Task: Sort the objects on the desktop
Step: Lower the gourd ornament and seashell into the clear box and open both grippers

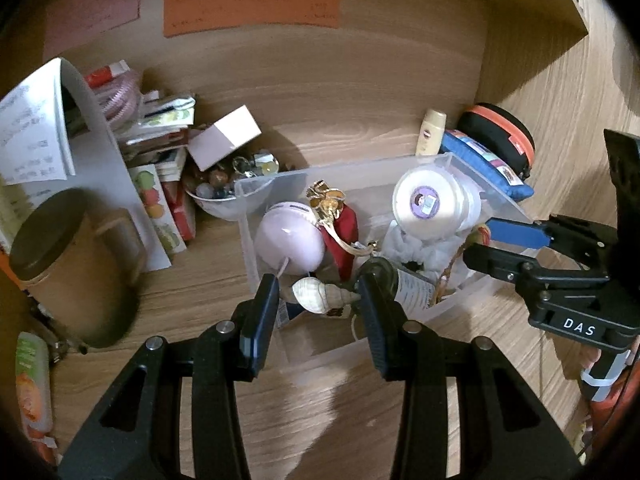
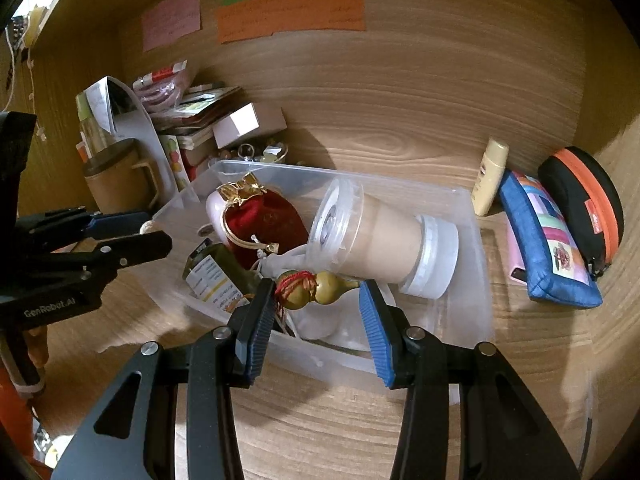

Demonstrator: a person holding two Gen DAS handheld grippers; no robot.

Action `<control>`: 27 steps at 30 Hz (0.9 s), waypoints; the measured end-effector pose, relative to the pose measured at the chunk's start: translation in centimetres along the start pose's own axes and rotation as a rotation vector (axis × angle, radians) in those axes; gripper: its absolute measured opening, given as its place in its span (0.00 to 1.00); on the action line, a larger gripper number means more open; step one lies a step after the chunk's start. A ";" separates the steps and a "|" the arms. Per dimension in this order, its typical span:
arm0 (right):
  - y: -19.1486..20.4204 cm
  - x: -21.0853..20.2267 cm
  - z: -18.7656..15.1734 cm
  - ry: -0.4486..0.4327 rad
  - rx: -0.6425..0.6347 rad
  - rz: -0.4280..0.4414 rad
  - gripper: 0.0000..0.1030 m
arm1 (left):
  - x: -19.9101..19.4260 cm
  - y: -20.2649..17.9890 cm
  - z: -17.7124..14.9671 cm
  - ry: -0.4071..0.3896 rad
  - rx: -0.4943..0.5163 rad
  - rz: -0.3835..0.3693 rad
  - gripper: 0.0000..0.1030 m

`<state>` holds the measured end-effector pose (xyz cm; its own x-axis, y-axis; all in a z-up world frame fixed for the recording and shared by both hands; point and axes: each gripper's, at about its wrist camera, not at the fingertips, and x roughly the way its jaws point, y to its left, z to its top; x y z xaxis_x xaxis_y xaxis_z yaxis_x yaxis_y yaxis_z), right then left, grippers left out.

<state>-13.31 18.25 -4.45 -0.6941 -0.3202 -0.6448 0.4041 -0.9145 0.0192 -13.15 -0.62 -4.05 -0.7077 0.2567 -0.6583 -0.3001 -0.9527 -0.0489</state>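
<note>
A cream spiral seashell (image 1: pixel 320 298) sits between the pads of my left gripper (image 1: pixel 318 308), which is shut on it just above the near edge of the clear plastic bin (image 1: pixel 340 168). My right gripper (image 2: pixel 318 298) is shut on a small golden gourd (image 2: pixel 320 284) tied with red thread, over the bin's (image 2: pixel 320 172) near side. Inside the bin lie a red velvet pouch (image 2: pixel 264 224), a lidded beige cup (image 2: pixel 380 240), a labelled green bottle (image 2: pixel 216 268) and a pale pink round item (image 1: pixel 288 240). Each gripper shows in the other's view: right gripper (image 1: pixel 480 244), left gripper (image 2: pixel 156 232).
A brown mug (image 1: pixel 68 264) with a dark lid, a bowl of marbles (image 1: pixel 224 192), a small box (image 1: pixel 224 136) and stacked papers crowd the left. A lotion bottle (image 2: pixel 490 176), a blue pouch (image 2: pixel 548 248) and a black-orange case (image 2: pixel 584 200) stand right of the bin, against wooden walls.
</note>
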 end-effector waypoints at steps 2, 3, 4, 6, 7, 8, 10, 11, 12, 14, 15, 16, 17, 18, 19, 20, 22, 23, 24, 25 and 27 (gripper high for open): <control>0.0 0.1 0.0 0.000 -0.001 -0.001 0.38 | 0.5 -0.3 -0.1 0.011 0.006 -0.004 0.39; 0.0 0.2 0.1 -0.001 -0.002 -0.001 0.38 | 0.6 -0.4 -0.1 0.015 0.011 -0.004 0.39; -0.1 0.2 0.1 -0.001 -0.003 -0.001 0.38 | 0.7 -0.7 -0.2 0.010 0.021 0.010 0.39; 0.0 0.3 0.1 -0.001 -0.003 -0.003 0.39 | 0.7 -0.8 -0.2 0.008 0.024 0.014 0.39; 0.0 0.3 0.1 0.000 -0.003 -0.003 0.39 | 0.7 -0.8 -0.2 0.008 0.022 0.011 0.40; 0.0 0.3 0.1 0.000 -0.005 -0.007 0.40 | 0.7 -0.7 -0.2 0.008 0.022 0.010 0.40; 0.0 0.4 0.2 -0.001 -0.010 -0.028 0.46 | 0.7 -0.7 -0.1 0.009 0.024 0.010 0.41; 0.0 0.4 0.2 -0.002 -0.012 -0.035 0.48 | 0.8 -0.7 -0.1 0.009 0.026 0.010 0.41; 0.0 0.4 0.2 -0.002 -0.014 -0.034 0.48 | 0.8 -0.7 -0.1 0.009 0.025 0.009 0.42; 0.0 0.4 0.2 -0.001 -0.012 -0.031 0.48 | 0.7 -0.8 -0.1 0.008 0.026 0.004 0.45; 0.0 0.4 0.2 0.000 -0.012 -0.030 0.48 | 0.7 -0.8 0.0 0.006 0.028 0.003 0.48; 0.0 0.3 0.2 0.000 -0.011 -0.029 0.49 | 0.5 -0.9 0.0 0.002 0.031 0.002 0.50; 0.0 0.2 0.2 0.000 -0.011 -0.027 0.50 | 0.4 -1.0 0.0 -0.005 0.035 0.003 0.55; 0.0 0.1 0.2 -0.001 -0.011 -0.024 0.54 | 0.2 -1.1 0.0 -0.011 0.039 0.003 0.60; 0.1 0.0 0.2 -0.003 -0.010 -0.024 0.58 | 0.0 -1.2 0.0 -0.020 0.043 0.007 0.62; 0.1 -0.1 0.2 -0.006 -0.010 -0.023 0.63 | -0.1 -1.3 0.0 -0.028 0.047 0.016 0.68; 0.2 -0.5 0.2 -0.011 -0.014 -0.017 0.63 | -0.5 -1.2 0.0 -0.043 0.048 0.035 0.73; 0.3 -0.8 0.2 -0.016 -0.016 -0.019 0.63 | -0.6 -1.1 0.0 -0.044 0.044 0.033 0.73; 0.3 -1.0 0.2 -0.021 -0.018 -0.024 0.64 | -0.7 -0.9 0.1 -0.045 0.036 0.030 0.73; 0.3 -1.2 0.2 -0.023 -0.021 -0.029 0.64 | -0.8 -0.7 0.1 -0.046 0.027 0.029 0.73; 0.3 -1.5 0.2 -0.030 -0.021 -0.041 0.73 | -1.0 -0.3 0.1 -0.047 0.010 0.037 0.76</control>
<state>-12.24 18.37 -3.31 -0.7278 -0.2904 -0.6213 0.3873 -0.9217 -0.0229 -12.45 -0.53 -3.30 -0.7476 0.2293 -0.6232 -0.2796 -0.9599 -0.0178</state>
